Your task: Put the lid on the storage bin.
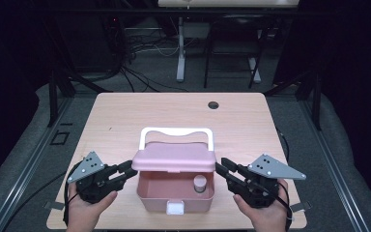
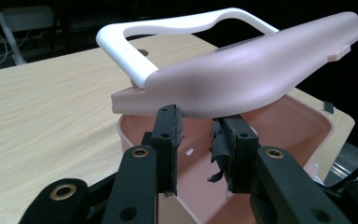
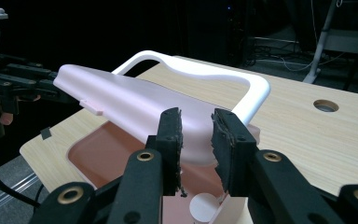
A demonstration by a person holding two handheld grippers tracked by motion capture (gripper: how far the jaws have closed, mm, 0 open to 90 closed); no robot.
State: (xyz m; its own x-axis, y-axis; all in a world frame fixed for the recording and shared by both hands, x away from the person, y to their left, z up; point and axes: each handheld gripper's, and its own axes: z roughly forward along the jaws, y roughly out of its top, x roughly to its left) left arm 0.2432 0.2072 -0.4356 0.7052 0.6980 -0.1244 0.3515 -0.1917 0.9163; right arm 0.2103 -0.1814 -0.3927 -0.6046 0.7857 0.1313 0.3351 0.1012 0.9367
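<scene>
Dark room, black-draped, with cables and a stand leg on the floor beyond; we list a pale wooden worktop (image 1: 125, 121) with a round grommet hole (image 1: 213, 105) near its far edge.

Item one: a pink box (image 1: 174, 193), standing at the middle of the near edge, a white latch (image 1: 176, 208) on its near wall. Its pink lid (image 1: 174, 161) is part-raised, hinged along the far side and tilted over the opening; a white handle (image 1: 176, 131) arches behind it. Inside, toward the right wall, we note a small grey-capped cylinder (image 1: 200, 183).

Item two: left tongs (image 1: 121, 175), held in a hand at the box's left side, slightly parted and grasping nothing; tips lie just under the lid's left end.

Item three: right tongs (image 1: 221, 169), held at the box's right side, likewise slightly parted and empty, tips near the lid's right end.

The lid's long axis runs left to right between the two tongs; both stand about equally near. We judge any lid move turns on that symmetry.
</scene>
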